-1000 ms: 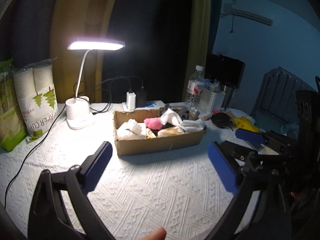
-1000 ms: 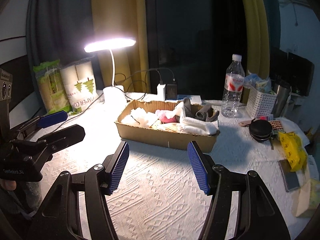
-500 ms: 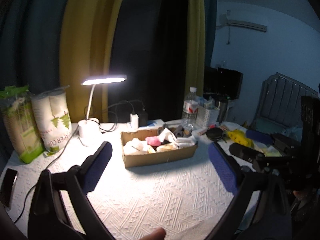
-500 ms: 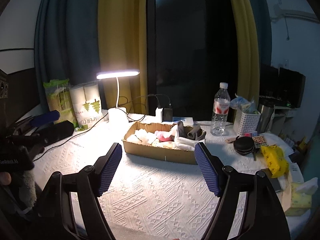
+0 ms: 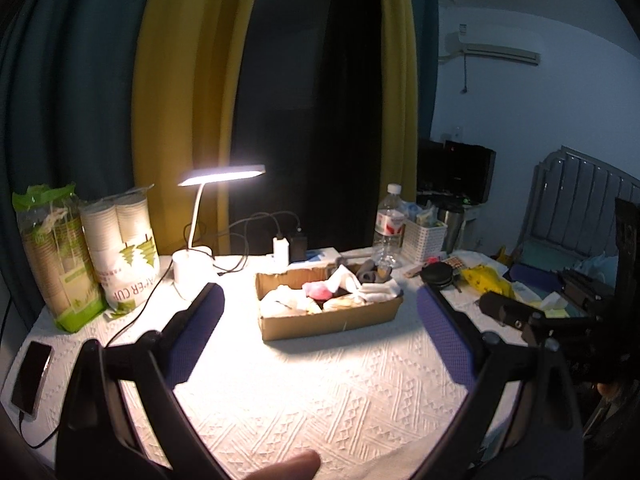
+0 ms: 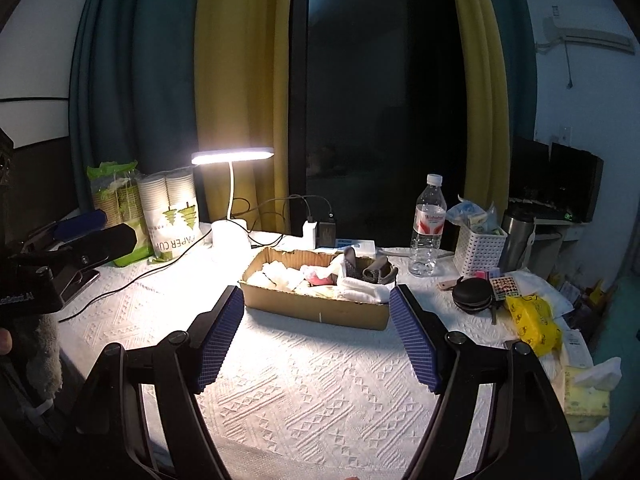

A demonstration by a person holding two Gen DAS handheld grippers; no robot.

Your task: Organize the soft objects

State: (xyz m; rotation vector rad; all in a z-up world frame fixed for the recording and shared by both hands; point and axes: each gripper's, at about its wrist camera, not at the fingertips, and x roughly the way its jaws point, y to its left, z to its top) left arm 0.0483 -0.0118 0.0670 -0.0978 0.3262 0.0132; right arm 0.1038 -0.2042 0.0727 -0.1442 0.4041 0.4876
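Cardboard box point(image 6: 316, 312) now farther off on white tablecloth point(image 6: 320, 400).

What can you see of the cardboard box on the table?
The cardboard box is a shallow, open-topped brown tray with a ragged back rim, sitting flat on the white textured tablecloth under the lit desk lamp. It is packed with soft items: white cloths, a pink piece and grey socks, one white cloth draping over a corner. Neither gripper touches it.
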